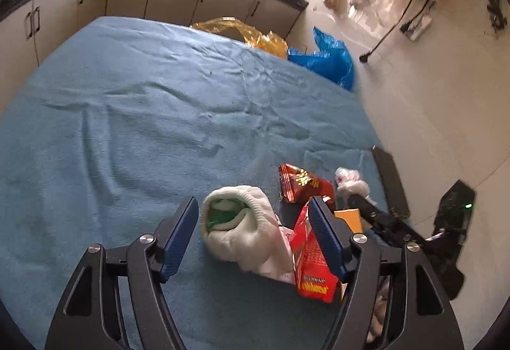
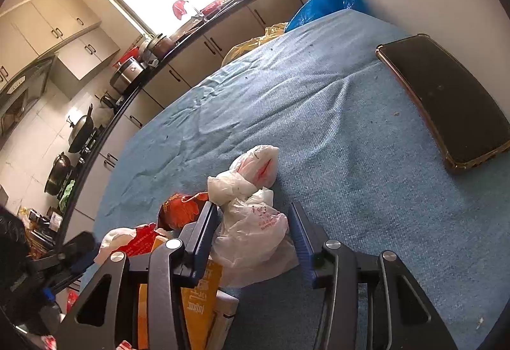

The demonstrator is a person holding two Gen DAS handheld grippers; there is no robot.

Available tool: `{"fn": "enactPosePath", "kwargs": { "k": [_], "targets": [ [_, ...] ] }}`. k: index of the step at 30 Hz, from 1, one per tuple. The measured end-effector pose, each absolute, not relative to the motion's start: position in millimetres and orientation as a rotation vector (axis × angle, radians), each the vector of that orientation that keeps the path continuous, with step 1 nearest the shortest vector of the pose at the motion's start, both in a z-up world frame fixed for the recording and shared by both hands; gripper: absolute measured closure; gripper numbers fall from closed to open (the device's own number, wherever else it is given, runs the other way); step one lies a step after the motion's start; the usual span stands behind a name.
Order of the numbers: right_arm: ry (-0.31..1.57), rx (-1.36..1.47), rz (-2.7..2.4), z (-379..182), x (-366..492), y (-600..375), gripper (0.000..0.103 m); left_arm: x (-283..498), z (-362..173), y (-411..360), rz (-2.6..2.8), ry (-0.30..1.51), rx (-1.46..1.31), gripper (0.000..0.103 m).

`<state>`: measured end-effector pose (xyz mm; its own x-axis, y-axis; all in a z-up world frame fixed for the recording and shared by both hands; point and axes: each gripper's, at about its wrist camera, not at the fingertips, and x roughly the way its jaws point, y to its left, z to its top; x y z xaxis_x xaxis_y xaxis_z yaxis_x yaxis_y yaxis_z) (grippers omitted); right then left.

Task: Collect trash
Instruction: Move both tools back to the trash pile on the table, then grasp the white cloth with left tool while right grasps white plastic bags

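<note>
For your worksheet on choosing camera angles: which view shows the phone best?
The right wrist view: the phone lies with its whole dark face in view on the blue cloth. The left wrist view catches it only as a thin, foreshortened sliver at the cloth's edge.

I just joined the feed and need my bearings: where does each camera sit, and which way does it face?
Left wrist: on the left hand-held gripper, looking down across the blue cloth toward the cabinets; its fingers flank a white sock and a red wrapper.
Right wrist: on the right hand-held gripper, facing the window; its fingers straddle a white plastic bag, with a phone to the right.
Shared: cloth, bag, phone, blue bag.
</note>
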<state>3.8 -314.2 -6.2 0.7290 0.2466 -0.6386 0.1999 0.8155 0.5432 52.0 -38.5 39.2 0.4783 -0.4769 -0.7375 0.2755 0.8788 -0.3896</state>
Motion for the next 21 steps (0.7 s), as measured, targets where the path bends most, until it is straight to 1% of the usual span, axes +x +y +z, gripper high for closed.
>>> {"fn": "enactPosePath", "kwargs": {
  "k": [3,4,5,6,7,9,16,18,19,21],
  "targets": [
    [0.777,0.631,0.032,-6,7,-315,0.052,50,28,-45,-0.478,0.994,-0.225,0.033],
    [0.782,0.631,0.034,-5,6,-314,0.053,48,28,-44,-0.478,0.987,-0.231,0.039],
    [0.787,0.634,0.033,-5,6,-315,0.060,46,29,-43,-0.477,0.983,-0.235,0.062],
    [0.796,0.642,0.037,-6,6,-315,0.063,44,30,-41,-0.472,0.992,-0.229,0.075],
    [0.801,0.657,0.045,-6,5,-317,0.064,42,31,-39,-0.479,1.000,-0.236,0.084],
    [0.804,0.676,0.054,-5,3,-319,0.067,34,35,-31,-0.467,0.988,-0.243,0.084],
    [0.768,0.662,0.032,2,-6,-322,0.068,-3,58,-11,-0.452,0.903,-0.227,0.085],
    [0.752,0.644,0.021,5,-9,-320,0.068,-15,67,0,-0.441,0.875,-0.237,0.088],
    [0.749,0.640,0.018,6,-9,-320,0.068,-19,71,5,-0.436,0.862,-0.240,0.091],
    [0.749,0.635,0.019,6,-10,-319,0.068,-30,80,18,-0.417,0.831,-0.241,0.092]
  ]
}}
